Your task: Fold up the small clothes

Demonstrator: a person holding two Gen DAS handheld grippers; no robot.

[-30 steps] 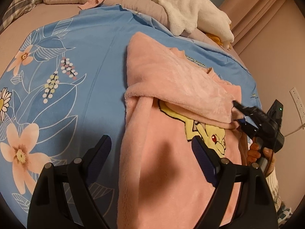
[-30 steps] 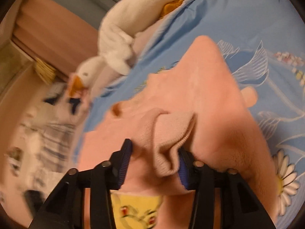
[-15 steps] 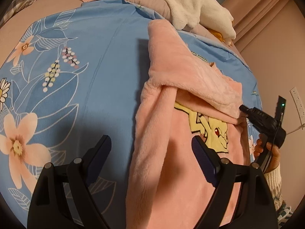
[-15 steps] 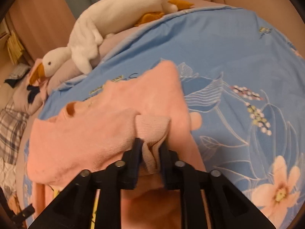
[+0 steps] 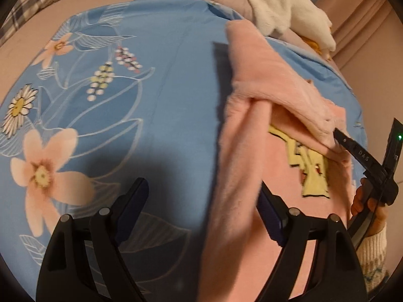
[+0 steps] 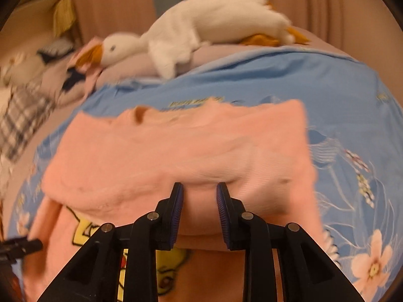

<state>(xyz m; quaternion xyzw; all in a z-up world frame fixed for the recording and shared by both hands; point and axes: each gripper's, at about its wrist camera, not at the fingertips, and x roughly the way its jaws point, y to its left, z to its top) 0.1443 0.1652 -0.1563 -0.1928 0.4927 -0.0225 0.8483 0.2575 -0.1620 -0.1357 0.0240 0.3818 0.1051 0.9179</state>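
I had the pink sweater [image 5: 272, 196] lying flat on the blue flowered sheet [image 5: 156, 105] of the bed, because the soft fleece needs a broad surface to crease cleanly. One sleeve [image 6: 181, 151] lay folded across the sweater's chest, half covering the yellow cartoon print [image 5: 312, 166], which I judged to be the sleeve-in step of the fold. My right tongs [image 6: 197, 211] sat at the sleeve's near edge with the jaws a little apart and cloth between them, touching neither pad that I could see. My left tongs [image 5: 201, 216] hung wide apart over the sweater's left edge, holding nothing. Beyond the sweater lay a white toy goose [image 6: 206, 30]. The right tongs read "DAS"; yellow lettering on the sheet beyond the collar was too blurred to read.
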